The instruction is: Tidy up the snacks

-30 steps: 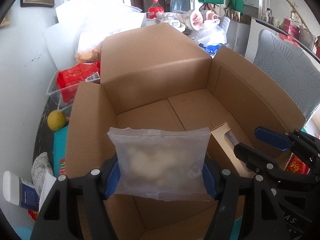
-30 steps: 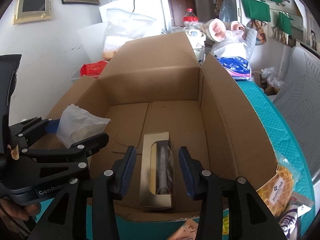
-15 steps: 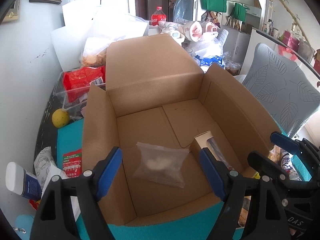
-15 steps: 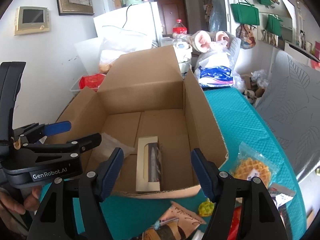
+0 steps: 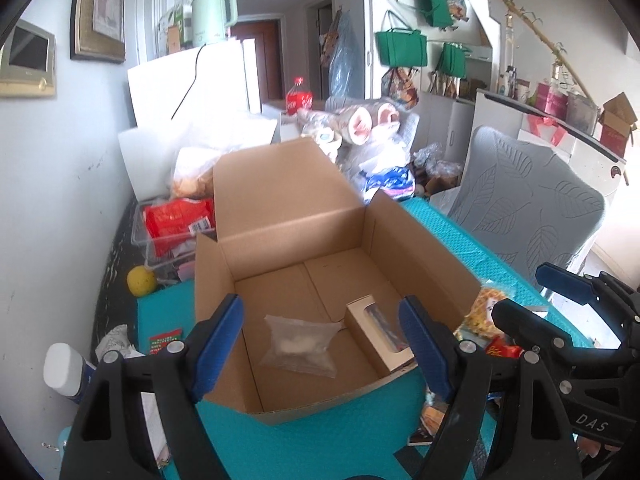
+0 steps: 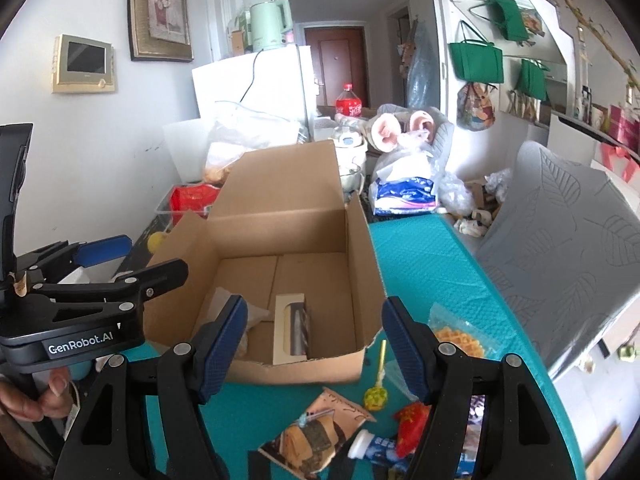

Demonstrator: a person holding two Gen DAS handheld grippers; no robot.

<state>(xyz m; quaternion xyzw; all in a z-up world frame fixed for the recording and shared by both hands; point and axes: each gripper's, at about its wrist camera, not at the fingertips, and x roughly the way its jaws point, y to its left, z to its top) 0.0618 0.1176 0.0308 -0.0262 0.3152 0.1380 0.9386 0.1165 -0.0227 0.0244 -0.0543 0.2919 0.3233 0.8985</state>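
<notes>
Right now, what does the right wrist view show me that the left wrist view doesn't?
Only the right wrist view shows the lollipop, the seaweed snack pack and the small white-capped bottle on the teal mat in front of the box.

Only the left wrist view shows the red-and-green card left of the box.

Both show the cardboard box, holding the clear pouch and windowed carton, plus the waffle bag. The left gripper and right gripper are open, holding nothing.

walls: white, framed picture (image 6: 160, 12), intercom panel (image 6: 83, 63) | far end: brown door (image 6: 340, 66) | furniture: white fridge (image 6: 256, 88) with green kettle (image 6: 268, 26), grey leaf-pattern chair (image 6: 560, 248) | green bags (image 6: 476, 60) hung right | daylight
</notes>
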